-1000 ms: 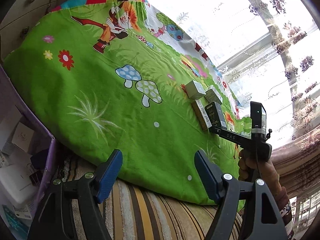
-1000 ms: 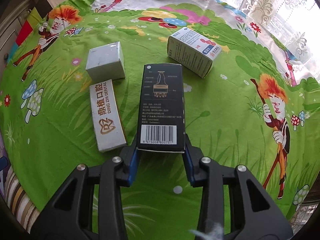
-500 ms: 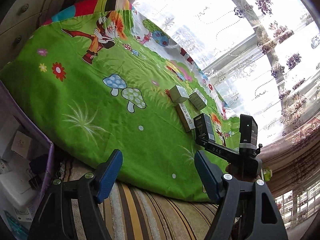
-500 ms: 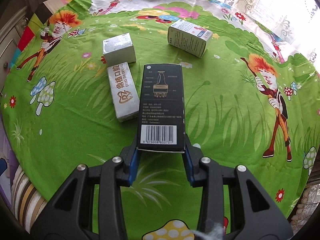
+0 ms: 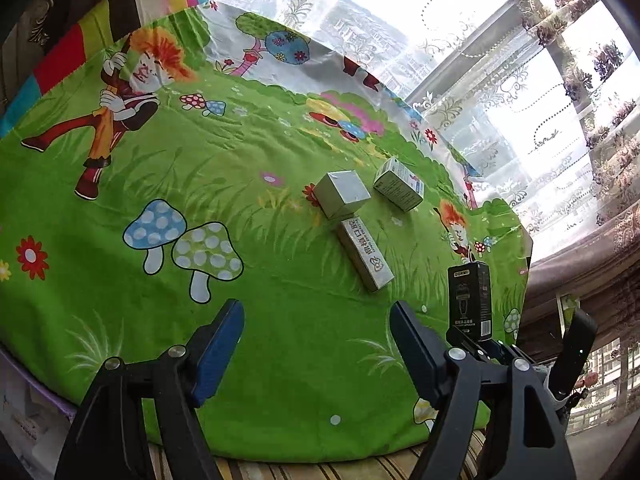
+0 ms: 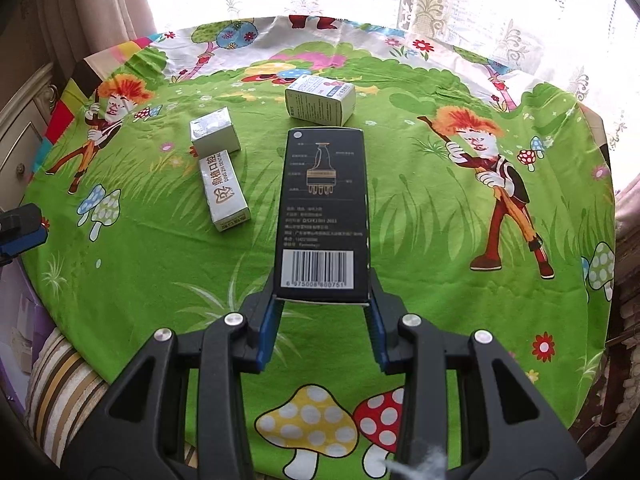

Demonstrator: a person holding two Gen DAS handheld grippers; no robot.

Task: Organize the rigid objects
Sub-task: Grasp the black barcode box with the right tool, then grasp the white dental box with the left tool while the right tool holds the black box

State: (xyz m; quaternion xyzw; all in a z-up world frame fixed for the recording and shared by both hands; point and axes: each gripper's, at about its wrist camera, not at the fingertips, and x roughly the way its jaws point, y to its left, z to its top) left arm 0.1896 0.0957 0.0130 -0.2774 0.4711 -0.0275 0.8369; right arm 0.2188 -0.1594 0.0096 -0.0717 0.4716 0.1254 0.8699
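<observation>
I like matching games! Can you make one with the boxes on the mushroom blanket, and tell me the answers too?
Things:
1. black box
2. long white box
3. silver cube box
4. blue-and-white box

Places:
A. nearest the window
B. lying flat, one end by the cube
C. clamped in the right hand-held gripper
D. left, beside a cartoon boy

Pairs: 1-C, 2-B, 3-D, 4-A

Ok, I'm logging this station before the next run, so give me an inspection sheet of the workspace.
Surface: green cartoon-print cloth over the table.
Job's things: black box held; long white box, silver box and blue-printed white box lying on the cloth.
Clutter: nothing seen.
Grippers: right gripper shut on the black box; left gripper open, empty.
Cables: nothing seen.
Surroundings: lace curtains, purple bin.
</observation>
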